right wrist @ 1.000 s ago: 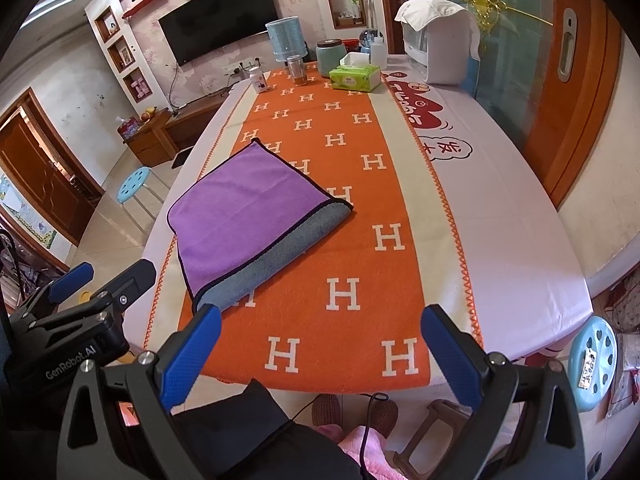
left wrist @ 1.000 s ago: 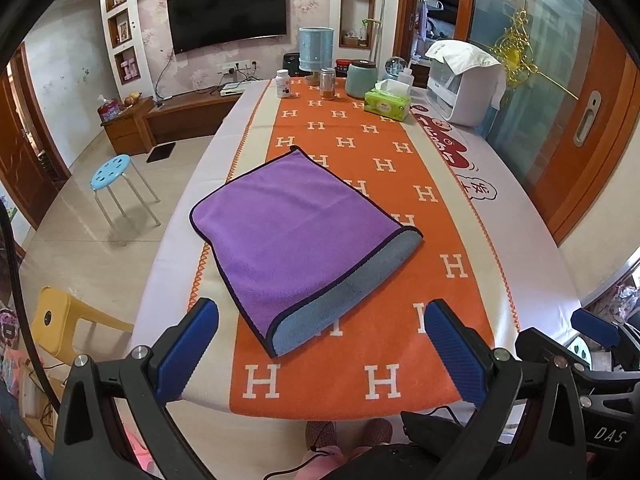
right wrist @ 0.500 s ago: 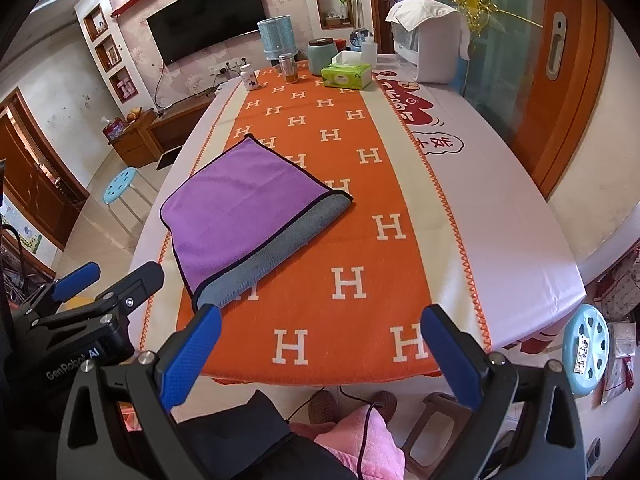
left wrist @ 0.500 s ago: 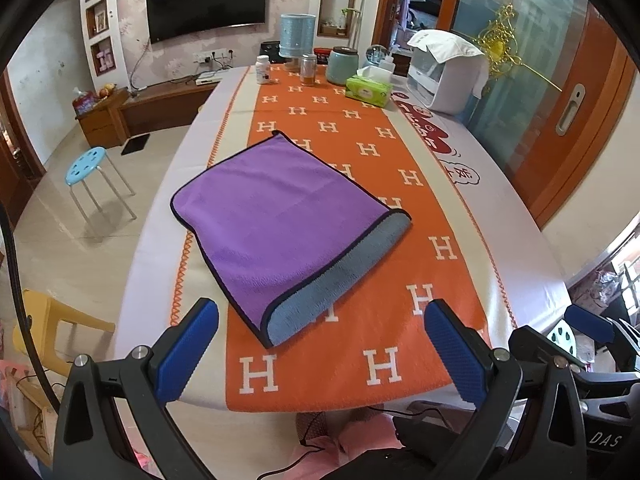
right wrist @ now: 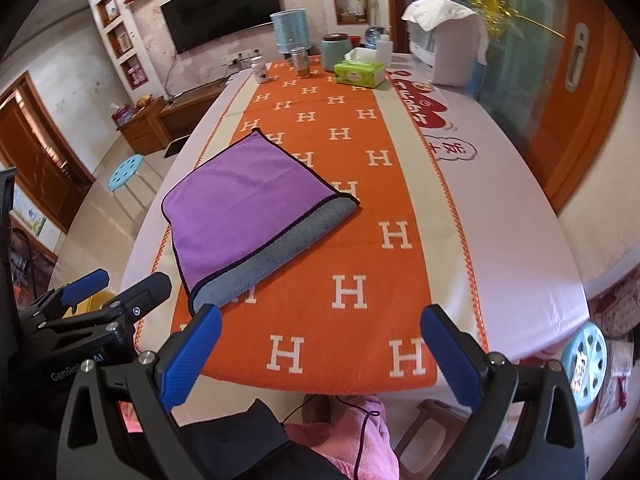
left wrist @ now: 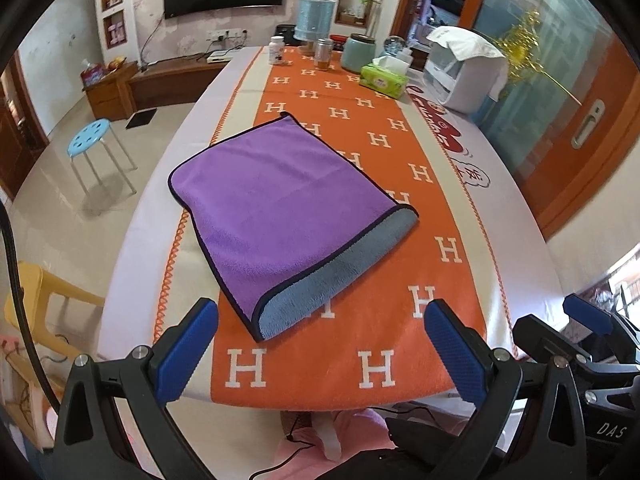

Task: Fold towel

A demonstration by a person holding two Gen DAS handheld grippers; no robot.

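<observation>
A purple towel [left wrist: 276,204] with a dark border lies folded flat on the orange H-patterned runner [left wrist: 384,264], its grey-blue underside showing along the near edge. It also shows in the right wrist view [right wrist: 236,204]. My left gripper [left wrist: 320,344] is open and empty, held back off the table's near edge, short of the towel. My right gripper [right wrist: 320,348] is open and empty, also behind the near edge, to the right of the towel. The left gripper's body shows at the left of the right wrist view [right wrist: 92,320].
At the table's far end stand a green tissue box [left wrist: 384,80], jars [left wrist: 324,54], a white bottle [left wrist: 276,50] and a white appliance [left wrist: 464,76]. A blue stool [left wrist: 88,142] and a yellow chair [left wrist: 44,300] stand left of the table. Another blue stool [right wrist: 586,356] stands at right.
Both grippers have drawn back and up from the table. The towel lies as it did, and both grippers stay open.
</observation>
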